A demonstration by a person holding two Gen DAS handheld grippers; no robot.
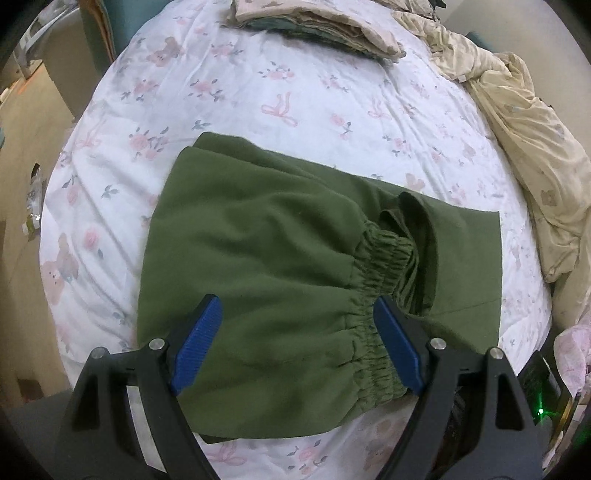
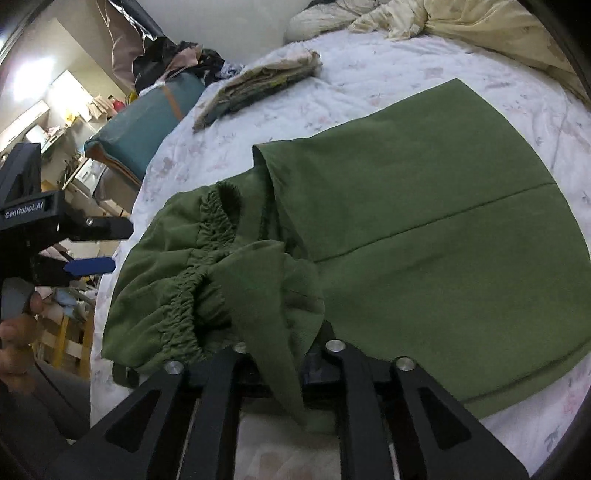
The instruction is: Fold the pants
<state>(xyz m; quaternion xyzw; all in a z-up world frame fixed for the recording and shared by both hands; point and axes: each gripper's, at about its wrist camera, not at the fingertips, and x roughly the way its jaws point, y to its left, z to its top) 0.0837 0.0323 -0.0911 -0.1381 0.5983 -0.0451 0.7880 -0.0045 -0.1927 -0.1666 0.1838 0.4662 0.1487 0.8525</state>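
The green pants (image 1: 280, 266) lie on the flowery bed (image 1: 295, 96). The left gripper (image 1: 297, 343) hangs wide open above them, holding nothing. The right gripper (image 2: 284, 354) pinches a flap of the pants.

"GenRobot.AI" on left gripper (image 2: 88, 267) body

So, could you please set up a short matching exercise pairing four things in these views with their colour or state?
Things:
1. pants
2. left gripper
3. right gripper
4. folded stack

States:
a. open, blue pads showing
b. green, spread on the bed
c. beige, at the bed's far end
d. shut on green cloth

Pairs: 1-b, 2-a, 3-d, 4-c
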